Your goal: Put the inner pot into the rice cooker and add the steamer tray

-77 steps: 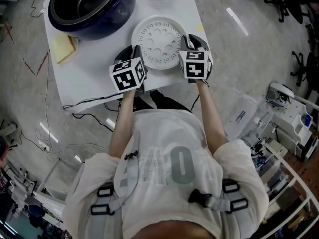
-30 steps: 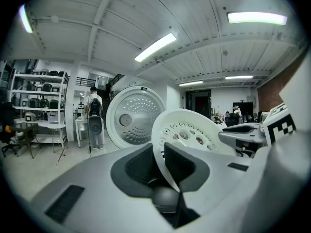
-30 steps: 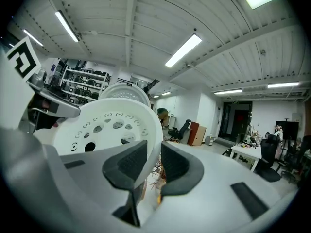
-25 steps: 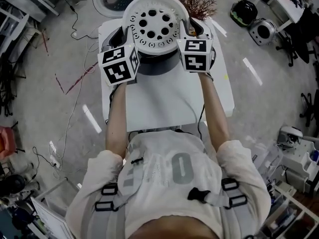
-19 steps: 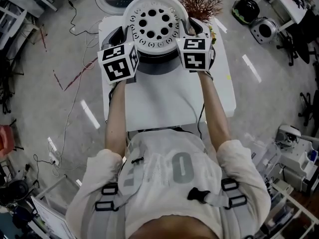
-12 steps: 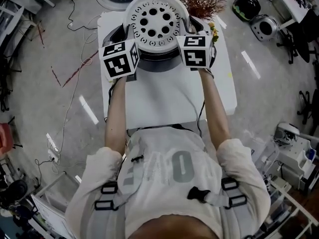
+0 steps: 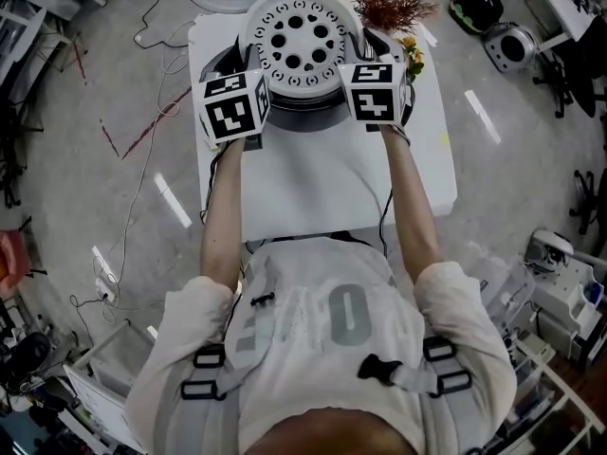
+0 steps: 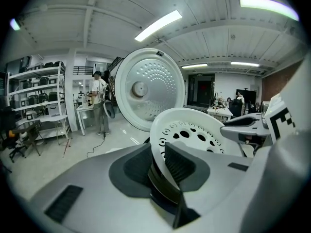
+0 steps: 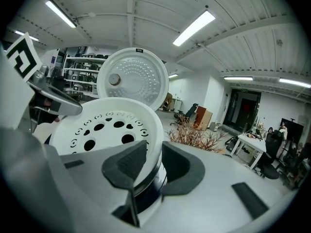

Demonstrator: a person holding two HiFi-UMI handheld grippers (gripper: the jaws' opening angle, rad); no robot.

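Lowered toward the rice cooker (image 7: 302, 118), steamer tray (image 7: 302, 36) stays clamped in left gripper (image 8: 157, 161) and right gripper (image 9: 149, 166) jaws.

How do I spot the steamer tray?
Find the white table; a rice cooker stands at its far end. The steamer tray is the round white dish right over it, pinched at its sides by the left gripper and right gripper. Unlike its neighbours, it is full of big round holes.

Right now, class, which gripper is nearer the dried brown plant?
Right. The right gripper clamps the steamer tray by its rim beside the brown plant; the left gripper clamps the opposite rim.
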